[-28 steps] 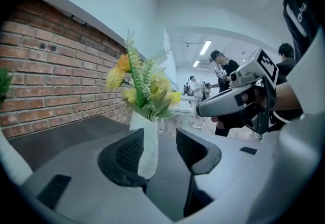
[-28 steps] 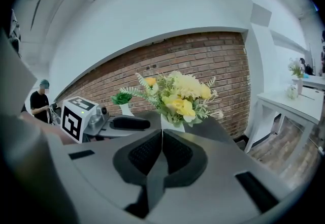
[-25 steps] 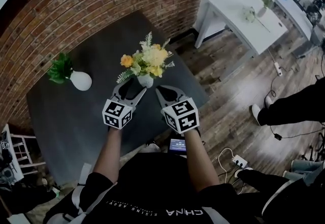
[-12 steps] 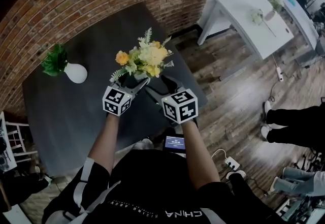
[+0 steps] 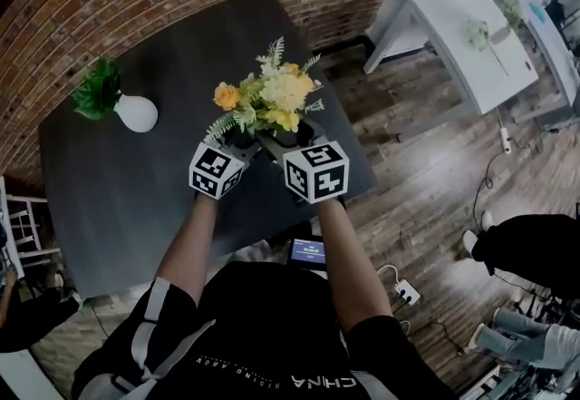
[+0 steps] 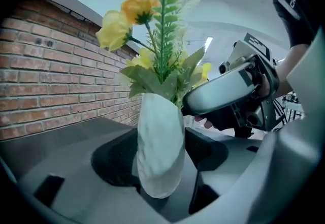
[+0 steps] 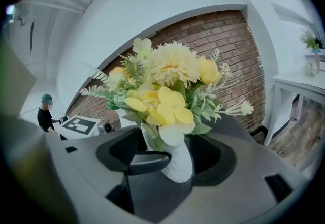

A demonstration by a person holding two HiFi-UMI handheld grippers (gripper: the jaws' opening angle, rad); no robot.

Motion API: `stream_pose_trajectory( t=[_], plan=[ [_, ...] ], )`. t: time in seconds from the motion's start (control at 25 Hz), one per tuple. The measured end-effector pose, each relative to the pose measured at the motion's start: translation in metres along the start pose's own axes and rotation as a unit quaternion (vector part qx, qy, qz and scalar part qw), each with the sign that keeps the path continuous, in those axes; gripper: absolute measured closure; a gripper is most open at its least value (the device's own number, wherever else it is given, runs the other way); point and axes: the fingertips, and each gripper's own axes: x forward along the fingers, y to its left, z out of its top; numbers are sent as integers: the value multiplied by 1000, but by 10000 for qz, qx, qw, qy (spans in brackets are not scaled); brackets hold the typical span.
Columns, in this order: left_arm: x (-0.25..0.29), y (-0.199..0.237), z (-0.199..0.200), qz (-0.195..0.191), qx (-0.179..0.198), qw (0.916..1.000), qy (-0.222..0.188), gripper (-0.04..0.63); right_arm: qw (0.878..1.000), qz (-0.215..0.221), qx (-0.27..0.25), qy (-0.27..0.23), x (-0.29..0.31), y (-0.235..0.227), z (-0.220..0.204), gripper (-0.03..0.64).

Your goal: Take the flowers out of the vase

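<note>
A white vase [image 6: 160, 147] holds a bunch of yellow and cream flowers [image 5: 270, 94] with ferns near the dark table's right front edge. In the head view the blooms hide the vase. My left gripper [image 6: 160, 156] has the vase body between its jaws, which have just been closing; both pads meet its sides with no gap that I can see. My right gripper [image 7: 167, 156] has just been opening and stands wide around the vase neck [image 7: 175, 159] under the flowers [image 7: 165, 91], with room on both sides. One left finger [image 7: 147, 159] lies against the vase.
A second white vase with a green plant [image 5: 134, 112] stands at the back left of the dark table [image 5: 109, 199]. A brick wall runs behind. A white side table [image 5: 453, 35] with small vases stands to the right, and people's legs [image 5: 535, 244] are on the wooden floor.
Both grippers have moved forward from just short of the vase to either side of it. The right jaws, shut a second ago, now stand wide.
</note>
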Motion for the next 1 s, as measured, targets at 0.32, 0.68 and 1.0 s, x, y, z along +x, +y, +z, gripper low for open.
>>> stream_pose_trajectory(
  t=[0.32, 0.68, 1.0],
  plan=[
    [-1, -1, -3, 80, 145, 9998, 53, 298, 9998, 132, -81, -136, 25, 10, 8, 327],
    [-1, -2, -4, 29, 280, 9995, 140, 298, 9979, 189, -338, -515, 26, 16, 28, 343],
    [-1, -2, -5, -8, 309, 9993, 198, 298, 9962, 209, -529, -660, 18, 21, 44, 440]
  ],
)
